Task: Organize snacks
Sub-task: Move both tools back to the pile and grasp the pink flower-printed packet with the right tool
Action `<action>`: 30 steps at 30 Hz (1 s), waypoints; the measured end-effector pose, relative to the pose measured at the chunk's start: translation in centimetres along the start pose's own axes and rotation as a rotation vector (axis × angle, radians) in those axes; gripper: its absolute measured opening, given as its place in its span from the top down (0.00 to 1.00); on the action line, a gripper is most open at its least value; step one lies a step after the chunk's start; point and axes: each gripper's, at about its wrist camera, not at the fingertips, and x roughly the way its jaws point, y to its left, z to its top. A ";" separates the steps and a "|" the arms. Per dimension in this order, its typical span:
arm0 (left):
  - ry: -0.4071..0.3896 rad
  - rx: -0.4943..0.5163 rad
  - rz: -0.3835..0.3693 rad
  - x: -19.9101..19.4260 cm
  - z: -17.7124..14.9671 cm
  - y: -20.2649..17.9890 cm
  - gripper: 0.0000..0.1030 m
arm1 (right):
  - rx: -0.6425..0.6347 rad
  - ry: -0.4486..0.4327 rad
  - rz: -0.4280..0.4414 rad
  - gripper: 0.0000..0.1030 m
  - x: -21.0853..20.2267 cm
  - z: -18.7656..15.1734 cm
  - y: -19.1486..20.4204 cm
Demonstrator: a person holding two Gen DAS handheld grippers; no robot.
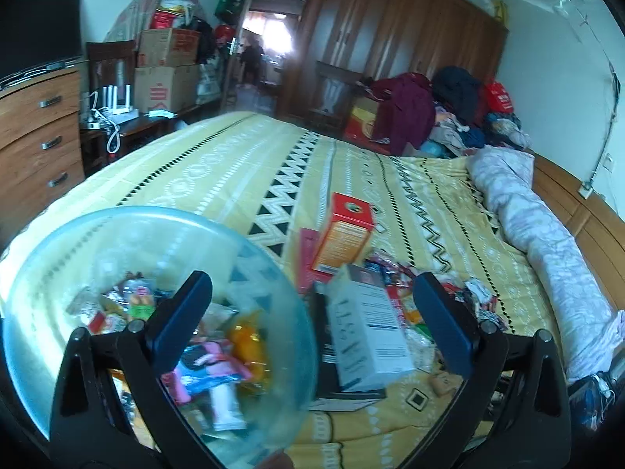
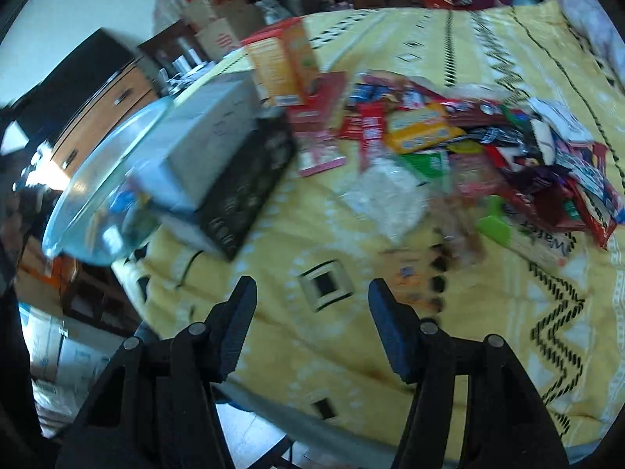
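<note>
A clear glass bowl with several snack packets in it fills the lower left of the left wrist view. My left gripper stands wide open, one finger over the bowl, the other over the bed, gripping nothing. An orange box, a white box lying on a black box, and a heap of snack packets lie on the yellow bedspread. My right gripper hangs open over bare bedspread near the front edge, nothing between its fingers. The right wrist view, blurred, shows the bowl at the bed's left edge.
A rolled pale quilt lies along the bed's right side. Clothes pile up at the far corner before a brown wardrobe. A wooden dresser and cardboard boxes stand left of the bed.
</note>
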 end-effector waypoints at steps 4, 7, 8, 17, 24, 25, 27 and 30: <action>0.021 -0.012 -0.011 0.7 0.2 -0.7 0.00 | -0.038 0.005 0.015 0.37 2.7 4.2 -0.3; 0.032 -0.020 -0.001 1.1 0.2 -0.9 0.00 | -0.096 0.030 0.042 0.37 6.2 7.4 1.4; 0.040 -0.020 0.001 1.4 0.2 -0.8 0.00 | -0.114 0.041 0.048 0.38 7.4 8.4 1.8; 0.088 0.014 0.008 3.0 -0.2 -1.8 0.00 | -0.234 0.170 -0.030 0.41 18.0 14.2 3.3; 0.113 0.056 -0.035 3.5 -0.8 -4.2 0.00 | -0.145 0.160 -0.012 0.58 18.8 14.3 0.5; 0.115 0.070 -0.041 3.4 -0.9 -4.6 0.00 | -0.139 0.126 0.007 0.59 17.3 14.1 0.3; 0.118 0.096 -0.065 3.3 -1.2 -5.8 0.00 | -0.123 0.052 0.045 0.59 13.7 13.8 -0.1; 0.144 0.130 -0.140 3.7 -2.0 -8.2 0.00 | -0.101 -0.090 0.033 0.59 6.0 12.5 -2.2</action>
